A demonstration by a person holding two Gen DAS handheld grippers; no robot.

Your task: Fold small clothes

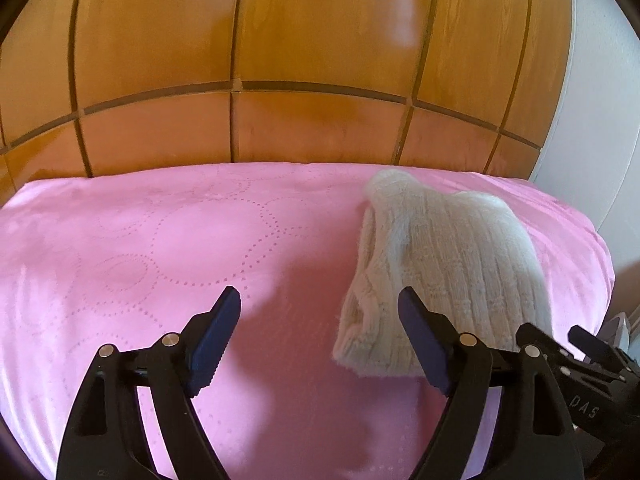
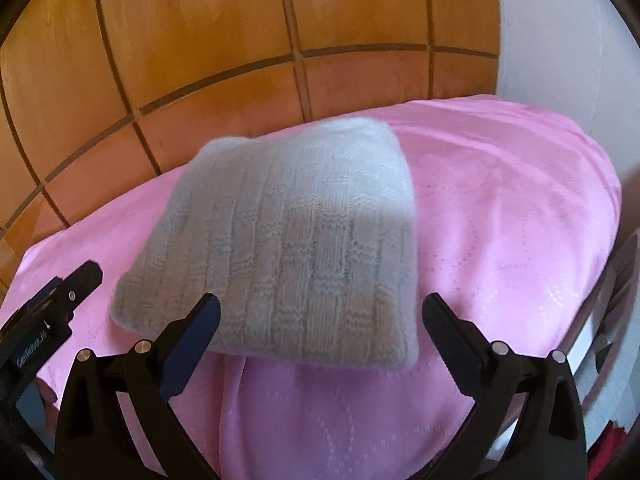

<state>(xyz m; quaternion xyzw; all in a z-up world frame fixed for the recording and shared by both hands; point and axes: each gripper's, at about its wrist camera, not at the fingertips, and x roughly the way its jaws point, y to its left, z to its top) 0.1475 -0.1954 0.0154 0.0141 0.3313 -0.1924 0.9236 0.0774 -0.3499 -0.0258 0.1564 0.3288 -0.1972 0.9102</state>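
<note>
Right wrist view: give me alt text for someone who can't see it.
A folded cream knit garment lies on a pink patterned bedcover, just ahead of the right gripper, whose jaws stand wide open and empty. Wooden panelling rises behind the bed.

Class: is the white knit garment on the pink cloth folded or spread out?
Folded. The knit lies as a compact, thick rectangle with doubled edges on the cloth.

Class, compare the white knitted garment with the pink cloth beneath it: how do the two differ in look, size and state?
The knitted garment is off-white with raised ribbed stitches; the pink cloth is smooth, with faint dotted circles. The garment is folded into a thick compact block; the cloth lies spread flat. The garment covers only part of the cloth, which extends well beyond it on every side. Both are soft textiles, and neither is held.
</note>
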